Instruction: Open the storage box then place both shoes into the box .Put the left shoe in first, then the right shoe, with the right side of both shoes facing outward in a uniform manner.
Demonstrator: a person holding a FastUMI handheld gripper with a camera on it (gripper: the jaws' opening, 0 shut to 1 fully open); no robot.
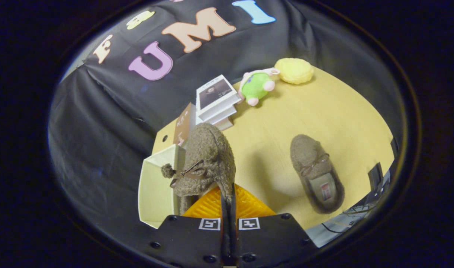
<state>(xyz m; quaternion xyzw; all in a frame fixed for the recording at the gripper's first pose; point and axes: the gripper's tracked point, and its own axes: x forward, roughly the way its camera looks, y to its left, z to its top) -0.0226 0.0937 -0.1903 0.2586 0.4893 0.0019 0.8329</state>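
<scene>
Fingers of the gripper (228,208) are pinched close together on the heel rim of a fuzzy brown slipper (206,163), which hangs lifted just ahead of them with its little bow and pompom facing the camera. Both fingers look to be pressing on the thin edge of fleece, so the claw is clenched on this shoe. Just to its left, touching or nearly so, stands the open cream storage box (154,186), its hollow inside showing and nothing in it that I can see. The second slipper (316,173) lies flat on the wooden table (345,119) well to the right, sole down and its opening toward the near edge. Farther off sit a stack of books (215,98), a green plush toy (256,85) and a yellow round cushion (293,70) near the far edge.

By the look of it the first shoe is on its way into the box and the other awaits its turn. The grip is on a narrow strip of soft material, so the slipper could swing or slip free as it is moved sideways. Its toe could also catch the box wall and shove the light box along the table, or it may land with the wrong side facing out
</scene>
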